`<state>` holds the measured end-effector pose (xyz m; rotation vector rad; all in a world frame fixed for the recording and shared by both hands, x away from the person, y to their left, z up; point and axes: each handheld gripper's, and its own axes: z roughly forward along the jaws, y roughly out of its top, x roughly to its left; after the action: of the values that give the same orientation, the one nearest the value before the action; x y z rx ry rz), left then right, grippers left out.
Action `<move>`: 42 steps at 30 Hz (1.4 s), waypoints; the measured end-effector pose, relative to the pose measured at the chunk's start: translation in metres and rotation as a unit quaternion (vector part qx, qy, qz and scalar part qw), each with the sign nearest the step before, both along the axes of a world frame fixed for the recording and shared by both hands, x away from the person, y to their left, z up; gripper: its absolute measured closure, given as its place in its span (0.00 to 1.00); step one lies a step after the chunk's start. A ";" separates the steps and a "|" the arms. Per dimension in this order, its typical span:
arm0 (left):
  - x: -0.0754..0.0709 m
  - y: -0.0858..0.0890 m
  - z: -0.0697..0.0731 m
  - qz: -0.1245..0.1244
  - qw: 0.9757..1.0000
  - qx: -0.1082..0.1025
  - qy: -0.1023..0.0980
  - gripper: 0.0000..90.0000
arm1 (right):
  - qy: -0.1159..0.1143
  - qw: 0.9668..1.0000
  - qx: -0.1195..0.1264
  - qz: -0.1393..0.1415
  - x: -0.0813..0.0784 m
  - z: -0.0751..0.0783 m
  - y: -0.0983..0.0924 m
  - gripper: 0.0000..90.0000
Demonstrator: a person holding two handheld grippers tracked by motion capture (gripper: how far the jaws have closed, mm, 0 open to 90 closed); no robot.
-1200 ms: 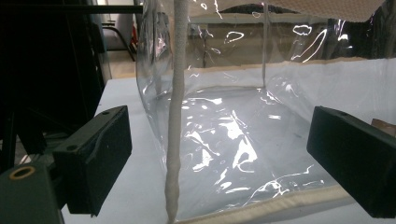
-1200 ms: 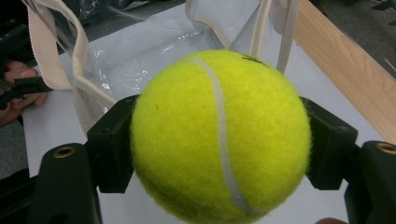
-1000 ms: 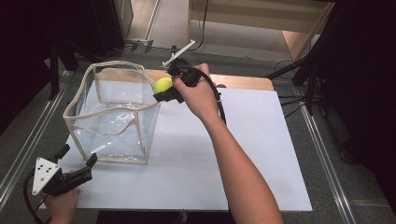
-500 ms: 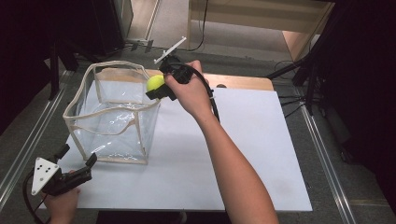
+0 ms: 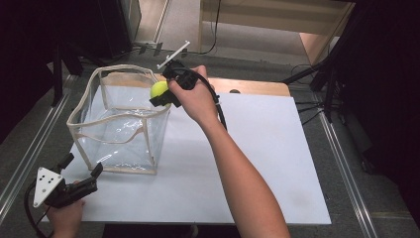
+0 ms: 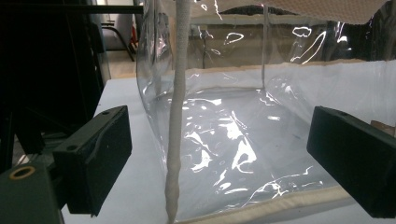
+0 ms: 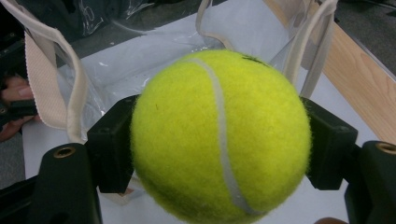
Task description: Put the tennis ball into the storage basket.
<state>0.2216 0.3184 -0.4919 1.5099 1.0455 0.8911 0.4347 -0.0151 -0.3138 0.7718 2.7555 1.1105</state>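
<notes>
A yellow-green tennis ball is clamped between the black jaws of my right gripper, which hangs over the far right corner of a clear plastic bag with cream trim. The bag stands upright and open-topped on the white table sheet. My left gripper rests at the table's near left corner, open, its jaws facing the bag's near wall with nothing between them.
A wooden strip borders the table's far edge. Metal rails run along both sides, with dark stands and cables beyond. A cable trails from the right gripper along the forearm.
My right gripper has carried the ball leftward, from beside the bag's far right corner to over its rim. The left gripper has stayed in place.
</notes>
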 end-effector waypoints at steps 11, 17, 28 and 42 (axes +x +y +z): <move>0.000 0.000 0.000 0.000 1.000 -0.001 0.001 0.08 | 0.012 1.000 -0.015 0.007 0.005 -0.012 0.014 0.26; 0.000 0.000 0.000 0.000 1.000 0.000 0.001 0.08 | 0.014 1.000 -0.016 0.002 0.004 -0.014 0.017 0.22; 0.000 0.000 0.000 0.000 1.000 -0.002 0.000 0.08 | 0.003 1.000 0.009 -0.003 -0.008 -0.001 0.004 0.00; 0.000 0.000 0.000 0.001 1.000 0.000 0.001 0.08 | -0.010 0.999 0.020 -0.031 -0.023 -0.012 -0.028 0.00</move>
<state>0.2218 0.3182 -0.4918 1.5109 1.0481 0.8903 0.4120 -0.0434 -0.3257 0.8408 2.6809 1.1575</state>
